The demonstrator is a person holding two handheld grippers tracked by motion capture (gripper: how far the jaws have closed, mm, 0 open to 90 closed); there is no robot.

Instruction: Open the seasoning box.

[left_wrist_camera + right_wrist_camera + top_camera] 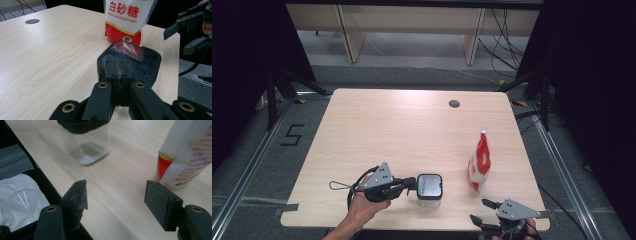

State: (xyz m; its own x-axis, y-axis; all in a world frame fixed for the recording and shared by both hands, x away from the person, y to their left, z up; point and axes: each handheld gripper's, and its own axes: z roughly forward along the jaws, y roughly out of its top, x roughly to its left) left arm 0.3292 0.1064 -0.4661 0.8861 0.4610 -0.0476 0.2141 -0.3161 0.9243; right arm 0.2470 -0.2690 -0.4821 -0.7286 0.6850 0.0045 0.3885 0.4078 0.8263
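Two grippers: both low at the table's near edge.
Left gripper (409, 184): jaws pressed together with nothing between them, tips resting at the black lid (130, 60); whether they touch it is hard to tell.
Jar (429, 190): clear glass, upright, near front edge of table (402, 125).
Right gripper (479, 210): jaws apart, empty.
Sugar bag (479, 162): white granulated sugar, standing right of jar.

The left gripper (117, 72) is seen closed over the jar's black lid (147, 61); beyond it a sugar bag (126, 20) stands upright.
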